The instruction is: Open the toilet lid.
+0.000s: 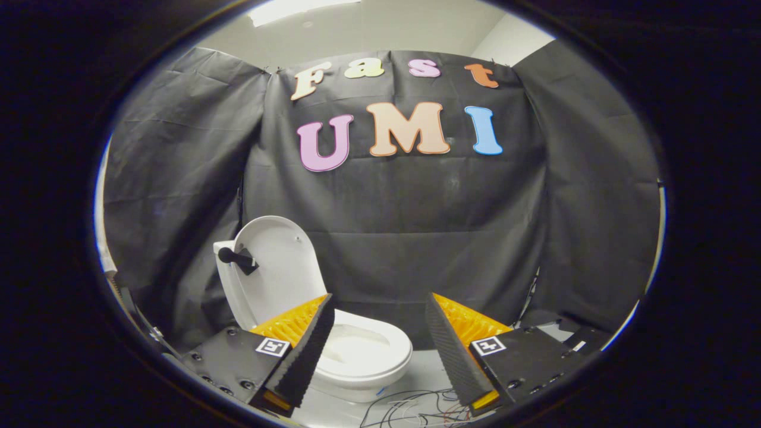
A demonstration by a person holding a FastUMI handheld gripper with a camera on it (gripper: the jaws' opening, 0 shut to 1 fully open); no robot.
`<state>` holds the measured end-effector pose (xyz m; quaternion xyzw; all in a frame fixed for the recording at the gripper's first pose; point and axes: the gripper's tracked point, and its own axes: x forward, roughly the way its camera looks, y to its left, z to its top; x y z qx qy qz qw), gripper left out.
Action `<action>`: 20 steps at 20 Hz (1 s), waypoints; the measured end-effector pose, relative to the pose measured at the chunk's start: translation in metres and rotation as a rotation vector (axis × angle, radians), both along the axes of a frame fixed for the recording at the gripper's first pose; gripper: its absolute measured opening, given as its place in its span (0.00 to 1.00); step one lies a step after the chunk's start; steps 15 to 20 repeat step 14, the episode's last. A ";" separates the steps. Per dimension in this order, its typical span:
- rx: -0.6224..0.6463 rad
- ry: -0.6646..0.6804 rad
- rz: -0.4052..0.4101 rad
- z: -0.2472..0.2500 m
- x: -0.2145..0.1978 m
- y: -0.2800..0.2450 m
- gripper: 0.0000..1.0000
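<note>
Gripper (377,333) spread wide, holding nothing; toilet lid (276,267) upright beyond its left finger, seemingly fully raised above the bowl (362,351).

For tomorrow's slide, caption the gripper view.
Toilet lid stands upright, bowl uncovered; open gripper holds nothing.

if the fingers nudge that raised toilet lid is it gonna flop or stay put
The toilet lid looks like one rigid moulded shell, so it should swing as a whole, not flex. It stands upright against the tank, so a light nudge probably leaves it there; a forward pull could drop it onto the bowl. The gripper is open, its fingers off it.
</note>
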<state>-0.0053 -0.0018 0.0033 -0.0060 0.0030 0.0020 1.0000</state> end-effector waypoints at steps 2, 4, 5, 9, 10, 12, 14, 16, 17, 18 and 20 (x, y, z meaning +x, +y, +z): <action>0.000 0.000 0.000 0.000 0.000 0.000 0.95; 0.000 0.000 0.000 0.001 0.000 0.000 0.97; 0.000 0.000 0.000 0.000 0.000 0.000 0.97; 0.000 0.001 0.000 0.000 0.000 0.000 0.97; 0.000 0.001 0.000 0.000 0.000 0.000 0.97; 0.000 0.001 0.000 0.000 -0.001 0.000 0.96; 0.000 0.001 0.000 0.000 0.000 0.000 0.96; 0.000 0.001 0.000 0.000 0.000 0.000 0.96; 0.000 0.001 0.000 0.000 0.000 0.000 0.96; 0.000 0.001 0.000 0.000 0.000 0.000 0.96; 0.000 0.001 0.000 0.000 0.000 0.000 0.96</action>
